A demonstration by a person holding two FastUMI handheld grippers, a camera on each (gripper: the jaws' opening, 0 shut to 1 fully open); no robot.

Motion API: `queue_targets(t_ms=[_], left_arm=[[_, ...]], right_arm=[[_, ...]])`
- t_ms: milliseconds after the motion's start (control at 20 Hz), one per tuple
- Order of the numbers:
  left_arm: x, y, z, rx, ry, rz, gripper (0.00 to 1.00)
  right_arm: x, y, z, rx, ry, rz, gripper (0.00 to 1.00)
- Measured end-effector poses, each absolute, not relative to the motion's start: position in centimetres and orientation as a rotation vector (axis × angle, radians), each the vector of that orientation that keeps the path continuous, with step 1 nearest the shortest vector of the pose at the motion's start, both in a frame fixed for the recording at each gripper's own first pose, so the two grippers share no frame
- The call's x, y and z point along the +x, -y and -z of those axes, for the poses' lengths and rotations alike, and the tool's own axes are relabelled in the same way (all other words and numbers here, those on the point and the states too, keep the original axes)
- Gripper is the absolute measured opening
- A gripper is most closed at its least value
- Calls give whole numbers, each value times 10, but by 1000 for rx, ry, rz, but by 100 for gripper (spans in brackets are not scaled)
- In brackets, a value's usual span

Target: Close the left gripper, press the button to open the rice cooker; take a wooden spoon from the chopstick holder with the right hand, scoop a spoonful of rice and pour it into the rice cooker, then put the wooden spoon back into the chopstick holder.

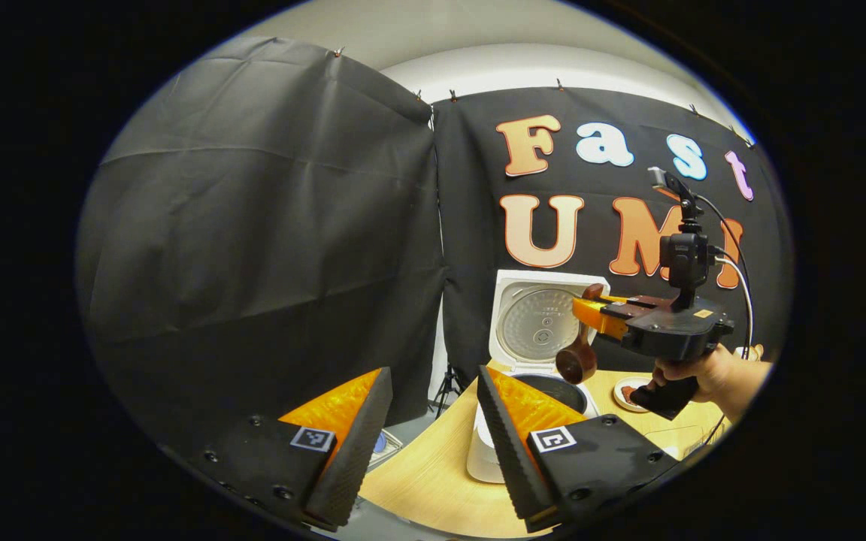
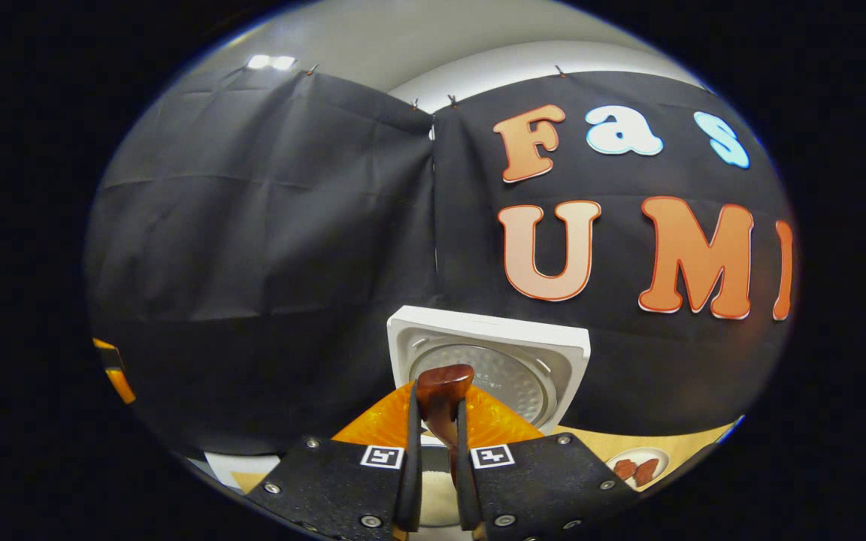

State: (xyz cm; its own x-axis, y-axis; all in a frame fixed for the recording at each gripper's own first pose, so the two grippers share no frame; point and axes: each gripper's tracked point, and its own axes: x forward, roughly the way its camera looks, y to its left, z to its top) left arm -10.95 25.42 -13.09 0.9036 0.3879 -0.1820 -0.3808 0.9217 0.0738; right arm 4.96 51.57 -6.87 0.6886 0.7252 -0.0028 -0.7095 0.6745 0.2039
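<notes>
The white rice cooker point(image 1: 487, 451) stands open, its lid point(image 1: 538, 323) raised and its dark inner pot point(image 1: 557, 388) showing. My right gripper point(image 1: 589, 312), held by a hand, is shut on a brown wooden spoon point(image 1: 576, 362). The spoon's bowl hangs down just above the pot. In the right gripper view, the right gripper point(image 2: 437, 402) pinches the spoon's handle point(image 2: 444, 379) in front of the lid point(image 2: 546, 357). My left gripper point(image 1: 433, 439) stands open with nothing in it, low and to the left of the cooker.
The cooker sits on a light wooden table point(image 1: 425, 481). A small plate point(image 1: 631, 393) with reddish pieces lies to the cooker's right, also in the right gripper view as the plate point(image 2: 636, 467). Black cloth walls close the back and left.
</notes>
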Motion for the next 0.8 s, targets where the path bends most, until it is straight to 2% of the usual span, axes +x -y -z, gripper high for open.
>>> queue_targets(t_ms=[450, 800], left_arm=[[-103, -196, 126, 39, -187, -382, 80], [-78, -130, 122, 53, -158, -281, 80]], right_arm=[[66, -415, 43, 617, -153, -750, 18], [80, -266, 52, 731, -163, -577, 18]])
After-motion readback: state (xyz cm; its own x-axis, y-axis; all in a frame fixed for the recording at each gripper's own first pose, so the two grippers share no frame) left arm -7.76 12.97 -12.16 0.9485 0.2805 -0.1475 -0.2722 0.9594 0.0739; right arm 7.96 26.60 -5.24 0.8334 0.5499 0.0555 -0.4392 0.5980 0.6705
